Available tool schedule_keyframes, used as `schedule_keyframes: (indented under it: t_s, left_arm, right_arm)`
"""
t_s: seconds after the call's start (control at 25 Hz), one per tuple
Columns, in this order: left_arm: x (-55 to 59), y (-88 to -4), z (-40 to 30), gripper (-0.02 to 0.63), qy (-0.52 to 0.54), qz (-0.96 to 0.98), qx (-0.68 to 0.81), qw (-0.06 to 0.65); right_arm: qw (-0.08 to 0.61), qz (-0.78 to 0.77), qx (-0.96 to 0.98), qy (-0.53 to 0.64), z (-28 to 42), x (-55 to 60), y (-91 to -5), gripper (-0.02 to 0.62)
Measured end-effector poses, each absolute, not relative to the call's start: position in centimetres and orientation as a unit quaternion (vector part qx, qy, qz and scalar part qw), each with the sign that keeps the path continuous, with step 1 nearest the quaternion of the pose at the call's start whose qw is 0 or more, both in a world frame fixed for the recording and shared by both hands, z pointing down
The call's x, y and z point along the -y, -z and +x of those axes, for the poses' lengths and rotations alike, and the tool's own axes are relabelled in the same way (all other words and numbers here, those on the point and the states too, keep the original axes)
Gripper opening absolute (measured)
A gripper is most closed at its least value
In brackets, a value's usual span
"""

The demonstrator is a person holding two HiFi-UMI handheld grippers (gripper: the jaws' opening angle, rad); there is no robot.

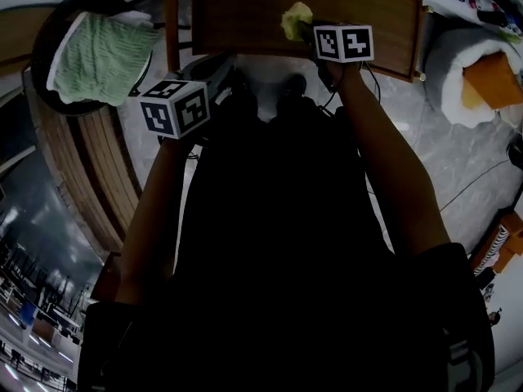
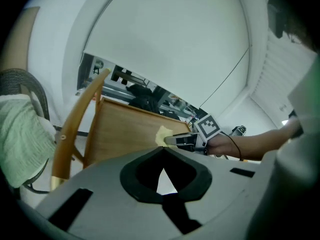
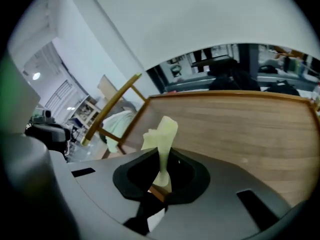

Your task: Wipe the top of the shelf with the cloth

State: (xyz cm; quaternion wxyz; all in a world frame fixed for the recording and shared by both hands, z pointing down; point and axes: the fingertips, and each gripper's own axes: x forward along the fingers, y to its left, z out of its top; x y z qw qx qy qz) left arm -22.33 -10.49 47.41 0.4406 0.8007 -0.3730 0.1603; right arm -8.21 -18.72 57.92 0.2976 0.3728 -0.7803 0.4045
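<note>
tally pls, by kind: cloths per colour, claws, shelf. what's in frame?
yellow cloth: 1, pinched in right claw
green cloth: 1, off to the left
claws: 2, counting left claw, shut and empty
wooden shelf: 1
Total: 5

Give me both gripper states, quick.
Left gripper: closed, holding nothing.
Right gripper: closed on the cloth.
</note>
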Motion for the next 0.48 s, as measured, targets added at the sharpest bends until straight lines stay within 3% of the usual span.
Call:
schedule_keyframes:
  t_s: [0.24,0.48]
  left_arm:
    - [8.0,-47.8,-29.6,0.011,-0.172,0.785,0.389,0.450]
    - [6.8,-48.8,-34.6,0.011,-0.174,0.769,0.408,0.460]
  right_arm:
    - [0.335,0.246,0.833,-0.364,-24.7,16.9,-59.6,0.048]
    - [0.427,0.184,0.836,-0.292,-32.5,15.0,-63.3,0.048]
